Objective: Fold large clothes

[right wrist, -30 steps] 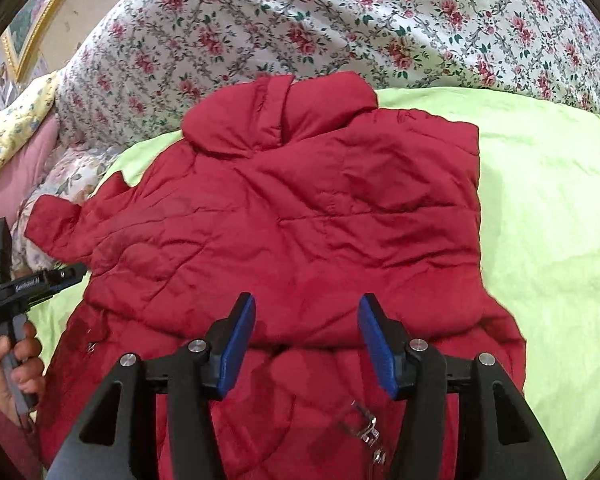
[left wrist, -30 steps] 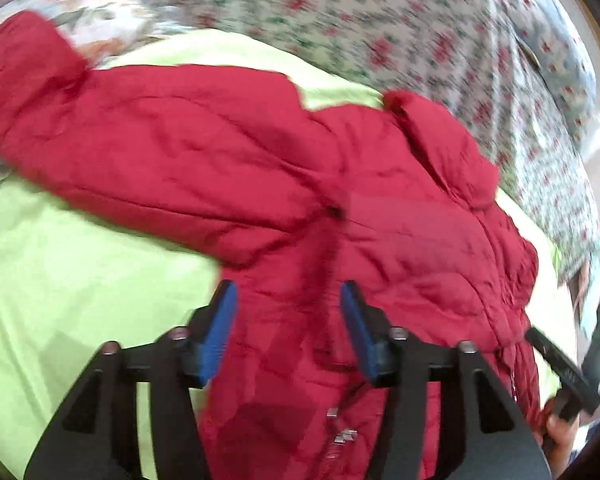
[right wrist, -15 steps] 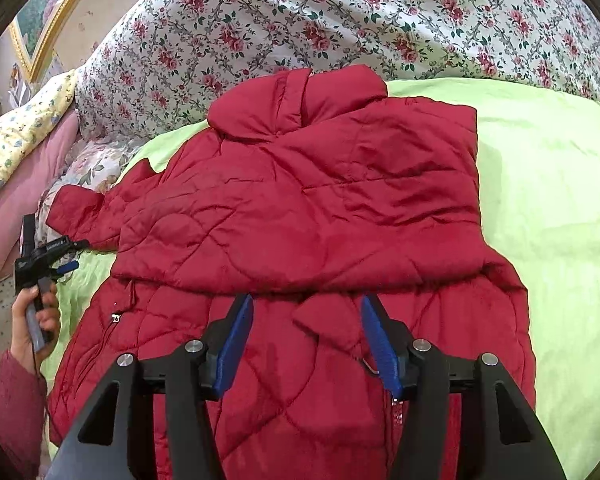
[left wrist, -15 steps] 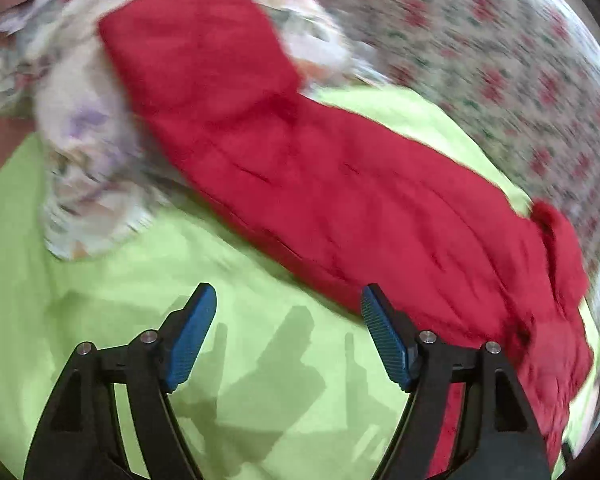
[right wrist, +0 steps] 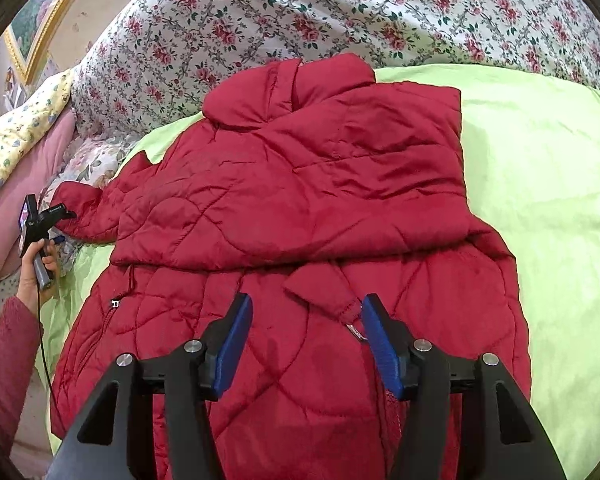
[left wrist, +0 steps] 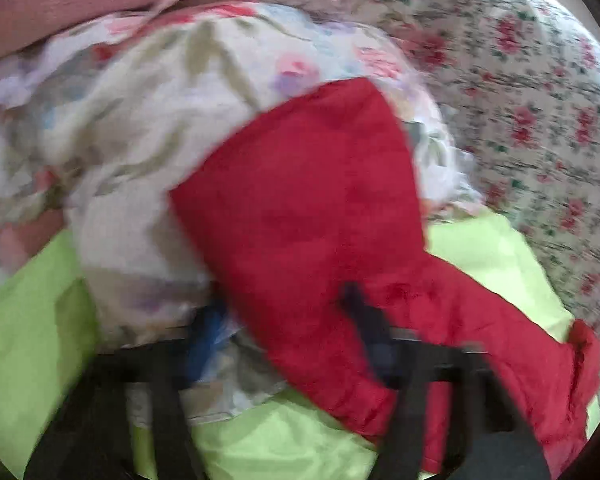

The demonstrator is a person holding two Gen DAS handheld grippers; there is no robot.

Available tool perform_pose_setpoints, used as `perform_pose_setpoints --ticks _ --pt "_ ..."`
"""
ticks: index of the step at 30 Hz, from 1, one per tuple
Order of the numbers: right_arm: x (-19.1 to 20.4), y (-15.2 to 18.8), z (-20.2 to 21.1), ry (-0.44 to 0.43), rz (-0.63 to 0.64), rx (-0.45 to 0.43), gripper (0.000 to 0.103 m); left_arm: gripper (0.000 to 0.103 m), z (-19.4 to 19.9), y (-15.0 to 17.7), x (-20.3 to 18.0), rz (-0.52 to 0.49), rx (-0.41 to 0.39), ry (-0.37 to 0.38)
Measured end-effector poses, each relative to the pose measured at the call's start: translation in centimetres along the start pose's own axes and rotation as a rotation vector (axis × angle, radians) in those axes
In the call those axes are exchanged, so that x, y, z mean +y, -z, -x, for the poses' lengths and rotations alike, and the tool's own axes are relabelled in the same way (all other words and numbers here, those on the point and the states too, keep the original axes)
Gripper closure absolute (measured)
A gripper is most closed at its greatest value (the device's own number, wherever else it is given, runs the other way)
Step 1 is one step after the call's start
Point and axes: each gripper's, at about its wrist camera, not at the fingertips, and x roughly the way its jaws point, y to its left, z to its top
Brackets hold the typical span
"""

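Lying spread across a lime-green bed sheet (right wrist: 540,184), a red quilted jacket (right wrist: 300,208) is sitting with its right sleeve folded over the chest and its collar pointing toward a rose-print duvet (right wrist: 340,12). The right gripper (right wrist: 306,340) is hovering above the jacket's lower front, its blue-padded jaws standing apart and holding nothing. Off to the left, the left gripper (right wrist: 59,220) is reaching the cuff of the outstretched sleeve (right wrist: 83,216), where a floral pillow (right wrist: 87,160) is propping the sleeve up; white lettering on the tool's body is too small to read. Motion blur is smearing the left wrist view: the sleeve (left wrist: 320,220) is filling the middle, the left gripper (left wrist: 287,344) is appearing with one pad on each side of the cloth, and whether the jaws are pinching it cannot be told. A small label near the jacket's zip (right wrist: 358,330) is showing, unreadable.
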Motion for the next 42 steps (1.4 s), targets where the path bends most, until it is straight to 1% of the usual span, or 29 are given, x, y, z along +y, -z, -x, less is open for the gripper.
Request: perform_pose_setpoints --ticks 1,3,8,13,16,20,24,29,34,39,42 --pt "0.0 0.0 0.0 -0.001 0.0 0.0 0.045 0.082 0.2 0.2 -0.3 -0.015 -0.001 0.009" --pt "0.0 0.1 -0.1 -0.001 -0.002 0.0 0.045 0.091 1.0 0.5 -1.0 -0.038 -0.021 0.029" --pt "0.1 0.1 -0.3 -0.02 -0.008 -0.001 0.045 0.094 4.0 2.0 -3.8 -0.09 -0.057 0.127" --pt "0.0 0.2 -0.4 -0.036 -0.021 -0.001 0.045 0.094 7.7 4.5 -7.4 -0.151 -0.079 0.27" --pt "-0.2 0.2 -0.2 -0.04 -0.029 0.0 0.045 0.094 9.4 6.1 -9.7 -0.199 -0.081 0.329" --pt "-0.3 0.3 0.0 -0.041 -0.036 -0.004 0.045 0.095 11.1 9.2 -13.6 -0.28 -0.053 0.424" --pt "-0.4 0.4 0.2 -0.045 -0.042 -0.006 0.045 0.095 12.3 12.4 -17.2 -0.361 -0.009 0.497" --pt "-0.6 0.5 0.3 -0.053 -0.056 -0.008 0.045 0.095 13.5 16.7 -21.2 -0.452 0.052 0.564" --pt "-0.8 0.5 0.3 -0.064 -0.075 -0.013 0.045 0.095 14.5 20.0 -24.6 -0.532 0.092 0.609" --pt "-1.4 0.2 0.5 -0.077 -0.103 -0.021 0.045 0.094 14.7 23.2 -27.5 -0.599 0.132 0.63" --pt "-1.9 -0.5 0.8 -0.092 -0.123 -0.04 0.045 0.094 14.4 25.1 -29.1 -0.636 0.158 0.632"
